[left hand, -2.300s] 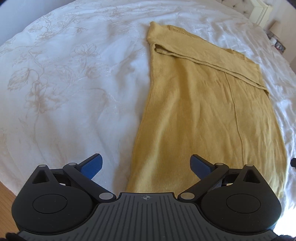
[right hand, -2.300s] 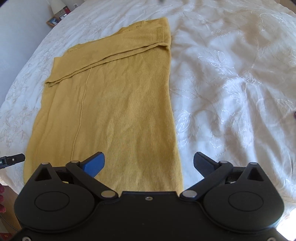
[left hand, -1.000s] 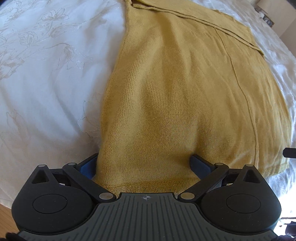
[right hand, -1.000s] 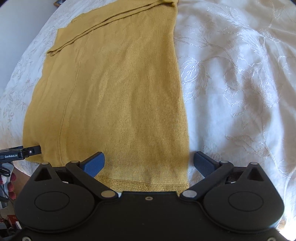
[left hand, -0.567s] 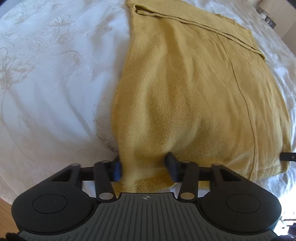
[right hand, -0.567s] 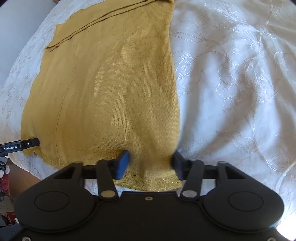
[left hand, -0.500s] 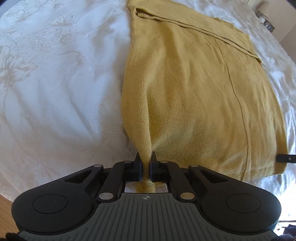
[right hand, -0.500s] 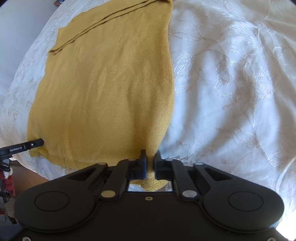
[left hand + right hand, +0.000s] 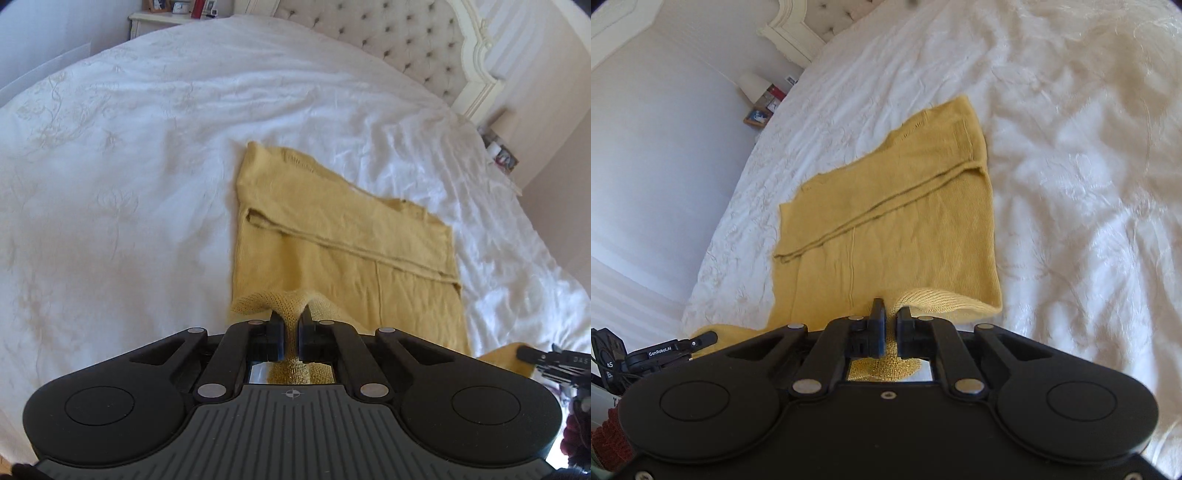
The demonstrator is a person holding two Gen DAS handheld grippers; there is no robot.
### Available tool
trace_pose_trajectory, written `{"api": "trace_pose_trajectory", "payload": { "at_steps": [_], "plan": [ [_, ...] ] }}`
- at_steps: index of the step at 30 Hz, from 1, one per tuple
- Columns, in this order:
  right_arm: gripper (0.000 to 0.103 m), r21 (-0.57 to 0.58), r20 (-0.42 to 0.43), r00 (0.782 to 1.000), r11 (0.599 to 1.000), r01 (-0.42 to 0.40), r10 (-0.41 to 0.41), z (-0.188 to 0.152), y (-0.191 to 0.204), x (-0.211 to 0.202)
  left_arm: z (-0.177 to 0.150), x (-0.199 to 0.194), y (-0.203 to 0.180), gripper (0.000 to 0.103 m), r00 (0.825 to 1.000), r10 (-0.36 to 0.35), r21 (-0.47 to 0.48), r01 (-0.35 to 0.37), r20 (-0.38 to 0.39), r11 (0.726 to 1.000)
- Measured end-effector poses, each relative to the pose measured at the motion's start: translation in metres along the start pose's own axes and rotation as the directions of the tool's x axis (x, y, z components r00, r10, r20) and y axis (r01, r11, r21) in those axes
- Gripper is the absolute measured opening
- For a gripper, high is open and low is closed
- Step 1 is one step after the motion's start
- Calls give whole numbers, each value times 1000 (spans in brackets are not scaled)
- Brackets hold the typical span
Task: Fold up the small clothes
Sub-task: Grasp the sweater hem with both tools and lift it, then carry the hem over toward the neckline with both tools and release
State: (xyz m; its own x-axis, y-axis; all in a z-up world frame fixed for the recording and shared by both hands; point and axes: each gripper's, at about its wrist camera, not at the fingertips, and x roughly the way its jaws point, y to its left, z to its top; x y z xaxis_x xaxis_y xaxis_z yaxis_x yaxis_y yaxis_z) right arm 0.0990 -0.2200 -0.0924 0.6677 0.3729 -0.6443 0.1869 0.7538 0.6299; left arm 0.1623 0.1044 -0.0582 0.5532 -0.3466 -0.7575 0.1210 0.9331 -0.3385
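A mustard-yellow knit sweater (image 9: 343, 236) lies on the white bedspread, its sleeves folded across the upper part. My left gripper (image 9: 290, 325) is shut on the near hem at the sweater's left corner, and the pinched knit rises over the flat body. In the right wrist view the same sweater (image 9: 897, 206) spreads ahead, and my right gripper (image 9: 890, 319) is shut on the hem near its right corner. Both hem corners are lifted off the bed and curl toward the far end. The right gripper's tip (image 9: 554, 356) shows at the left view's lower right edge.
The white embroidered bedspread (image 9: 110, 184) surrounds the sweater on all sides. A tufted headboard (image 9: 406, 40) stands at the far end. A bedside table (image 9: 761, 107) with small items sits beside the bed against the wall. The left gripper's tip (image 9: 668, 350) shows at the right view's lower left edge.
Both grippers closed on the sweater's near hem, then rose and tipped up. The hem came off the bed with them, and the headboard and wall came into view.
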Motion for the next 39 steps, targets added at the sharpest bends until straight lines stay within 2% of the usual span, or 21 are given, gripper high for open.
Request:
{"api": "trace_pose_trajectory", "payload": {
  "at_steps": [7, 12, 17, 22, 23, 24, 25, 28, 30, 31, 35, 39],
  "plan": [
    [12, 51, 119, 993, 998, -24, 17, 86, 12, 42, 83, 46, -1, 6, 996, -43, 16, 42, 84, 999],
    [12, 61, 124, 991, 997, 44, -51, 139, 12, 89, 123, 104, 6, 6, 998, -40, -1, 40, 45, 999],
    [12, 73, 74, 988, 989, 127, -133, 165, 6, 137, 144, 155, 14, 6, 1000, 3, 21, -3, -29, 1000],
    [15, 91, 29, 980, 977, 195, -198, 176, -5, 171, 157, 189, 25, 12, 996, 45, 46, -42, -76, 998],
    [15, 95, 23, 977, 973, 210, -213, 178, -7, 176, 162, 195, 29, 17, 995, 53, 42, -49, -80, 998],
    [20, 100, 20, 973, 969, 225, -228, 180, -10, 180, 163, 198, 32, 28, 995, 57, 36, -54, -82, 998],
    [21, 110, 22, 970, 965, 239, -243, 182, -12, 183, 165, 201, 35, 35, 995, 65, 28, -63, -74, 998],
    [23, 141, 56, 965, 959, 248, -257, 184, -19, 182, 176, 202, 42, 38, 995, 94, 15, -93, -29, 996],
    [30, 135, 101, 954, 954, 268, -282, 184, -18, 177, 181, 194, 44, 40, 993, 117, 16, -117, -3, 993],
    [33, 124, 119, 950, 954, 274, -288, 183, -17, 173, 181, 189, 44, 41, 992, 123, 26, -123, 10, 992],
    [33, -5, 181, 938, 953, 302, -296, 171, 5, 159, 168, 168, 33, 44, 994, 112, 102, -113, 19, 988],
    [33, -147, 130, 954, 947, 286, -269, 144, 30, 159, 132, 161, 17, 45, 994, 107, 178, -100, -32, 979]
  ]
}}
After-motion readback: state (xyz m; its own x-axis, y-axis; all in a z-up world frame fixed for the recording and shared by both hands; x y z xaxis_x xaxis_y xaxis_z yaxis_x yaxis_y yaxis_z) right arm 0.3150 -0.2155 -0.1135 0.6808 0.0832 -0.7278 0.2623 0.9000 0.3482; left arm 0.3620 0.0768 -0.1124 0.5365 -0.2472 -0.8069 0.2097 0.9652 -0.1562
